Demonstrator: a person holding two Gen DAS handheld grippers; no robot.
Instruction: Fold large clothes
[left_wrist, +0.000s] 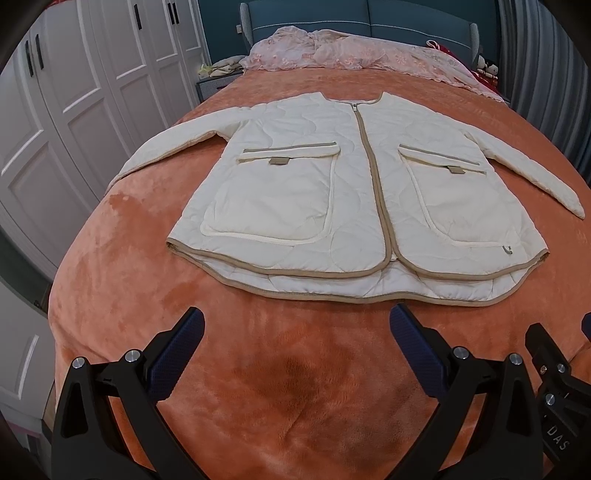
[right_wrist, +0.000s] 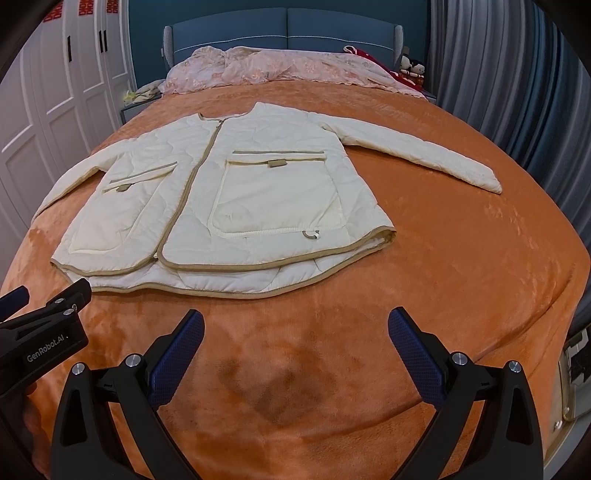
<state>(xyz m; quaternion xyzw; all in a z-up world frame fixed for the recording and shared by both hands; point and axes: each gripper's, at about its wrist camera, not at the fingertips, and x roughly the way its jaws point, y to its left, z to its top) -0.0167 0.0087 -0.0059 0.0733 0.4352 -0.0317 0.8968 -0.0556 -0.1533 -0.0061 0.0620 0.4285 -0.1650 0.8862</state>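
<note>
A wide bed (left_wrist: 110, 295) covered by an orange plush blanket (left_wrist: 295, 387) fills both views, with a blue padded headboard (left_wrist: 369, 14) at its far end. White panelled wardrobe doors (left_wrist: 74, 92) stand along the left side, and grey curtains (right_wrist: 498, 74) hang on the right. A rumpled pink lace coverlet (left_wrist: 351, 51) lies across the head of the bed.

In the middle of the blanket lies a cream quilted jacket (left_wrist: 303, 192), spread flat, front up, zipped closed, collar toward the headboard and hem toward the cameras. Both sleeves stretch outward and lie on the blanket. Tan binding edges the hem and zip line, and a large patch pocket (left_wrist: 273, 199) sits on each front panel.

The left gripper (left_wrist: 295, 328) hovers above bare blanket just short of the hem, its blue-padded fingers (left_wrist: 184, 354) spread wide and holding nothing. The right gripper (right_wrist: 295, 328) hangs beside it, likewise near the hem, jaws wide apart and empty. Small soft toys (right_wrist: 412, 68) sit by the headboard's right corner.
</note>
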